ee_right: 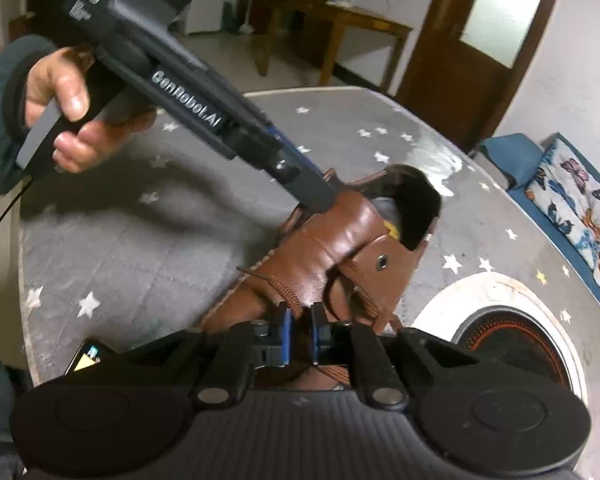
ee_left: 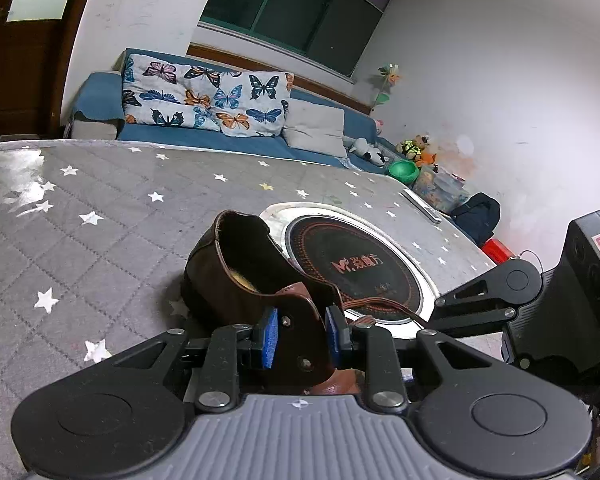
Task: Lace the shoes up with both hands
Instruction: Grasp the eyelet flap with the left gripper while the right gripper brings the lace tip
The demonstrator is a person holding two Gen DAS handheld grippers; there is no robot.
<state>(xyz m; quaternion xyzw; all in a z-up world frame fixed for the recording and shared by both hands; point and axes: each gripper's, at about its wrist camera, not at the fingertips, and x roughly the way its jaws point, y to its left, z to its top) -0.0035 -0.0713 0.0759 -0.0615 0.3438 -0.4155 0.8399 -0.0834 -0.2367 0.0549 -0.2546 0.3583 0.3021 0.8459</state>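
A round table (ee_left: 100,216) under a grey quilted cover with white stars fills the room's middle; set into its top is a dark circular hotplate (ee_left: 356,268) with a pale ring around it. Behind it runs a blue sofa (ee_left: 228,140) with a butterfly-print cushion (ee_left: 208,96), a dark window above it, and soft toys piled at the sofa's far end. A wooden door (ee_right: 480,40) shows on the other side. A brown leather shoe (ee_right: 340,236) lies on the cover just beside the hotplate, its opening turned toward the sofa. Left gripper (ee_left: 300,340): blue pads pinch the shoe's eyelet flap (ee_left: 300,328), metal eyelets visible on the leather between them. A person's hand (ee_right: 68,108), in a dark sleeve, holds that gripper's handle, seen from the right wrist view. Right gripper (ee_right: 299,340): jaws stand slightly apart over the shoe's vamp, a brown braided lace (ee_right: 288,296) running down into the narrow gap between them; whether the pads press on it I cannot tell. More lace trails from the shoe's side toward the hotplate. A phone (ee_right: 85,356) with a lit screen lies at the table's near edge.
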